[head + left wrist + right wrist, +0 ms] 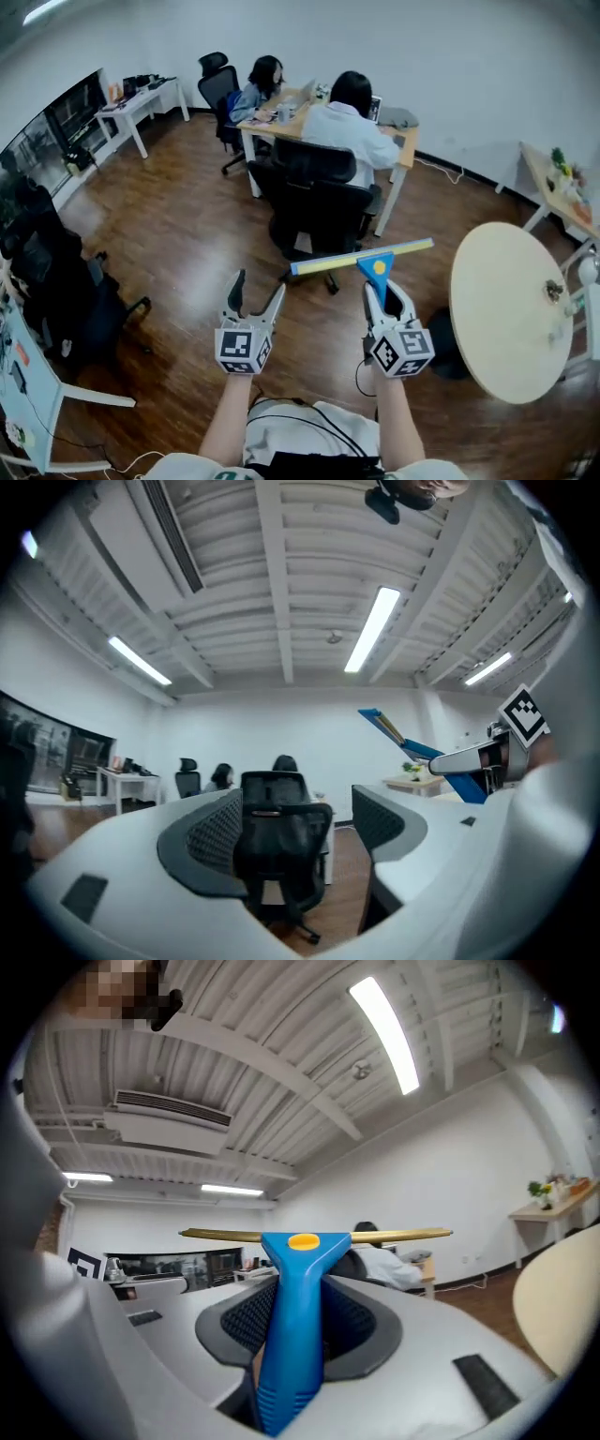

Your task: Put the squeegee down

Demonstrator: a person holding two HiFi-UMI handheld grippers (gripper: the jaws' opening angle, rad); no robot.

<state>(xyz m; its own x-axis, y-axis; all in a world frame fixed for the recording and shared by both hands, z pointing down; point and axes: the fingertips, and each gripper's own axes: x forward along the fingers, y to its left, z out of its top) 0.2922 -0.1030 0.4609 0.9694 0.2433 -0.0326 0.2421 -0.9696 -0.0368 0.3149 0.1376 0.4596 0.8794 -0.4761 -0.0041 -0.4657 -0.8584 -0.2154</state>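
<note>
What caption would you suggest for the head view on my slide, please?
Right tongs grip a blue squeegee beside open, empty left tongs, near a round table.

The squeegee [377, 267] is blue with a yellow blade, the round table [506, 309] at right cream, the floor [178, 225] dark brown wood.

Bright ceiling tubes [372, 630], fisheye-bent edges
</note>
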